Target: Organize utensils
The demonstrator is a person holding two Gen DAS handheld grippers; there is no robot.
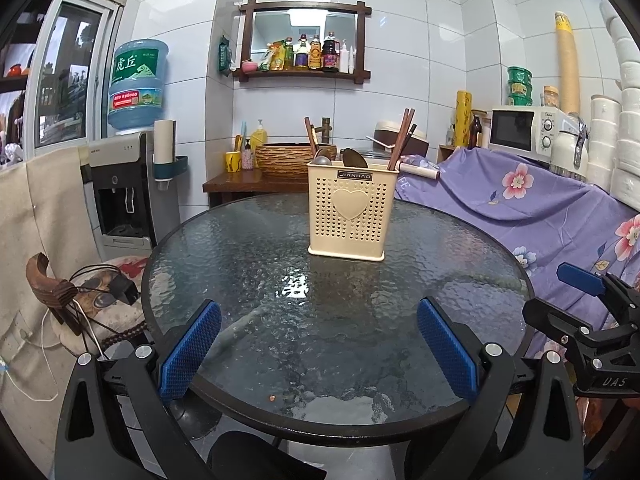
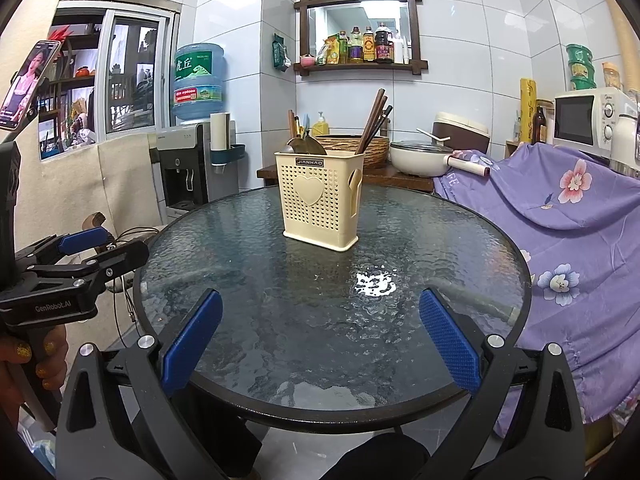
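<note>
A cream perforated utensil holder (image 1: 349, 213) (image 2: 322, 200) with a heart on its front stands upright on the round glass table (image 1: 248, 264) (image 2: 420, 248), toward the far side. Brown chopsticks (image 1: 401, 141) (image 2: 374, 120) lean out of its right part, and spoons (image 1: 352, 158) (image 2: 304, 145) stick up at its left. My left gripper (image 1: 318, 340) hangs open over the table's near edge, holding nothing. My right gripper (image 2: 320, 332) is open too, likewise empty above the near rim. Each gripper shows at the side of the other's view.
A water dispenser (image 1: 124, 184) with a blue bottle stands at the left. A purple floral cloth (image 1: 532, 216) covers furniture on the right, below a microwave (image 1: 524, 128). Behind the table a low wooden stand (image 2: 384, 178) carries a woven basket and a white pot. A person's hand (image 2: 28, 364) grips the left tool.
</note>
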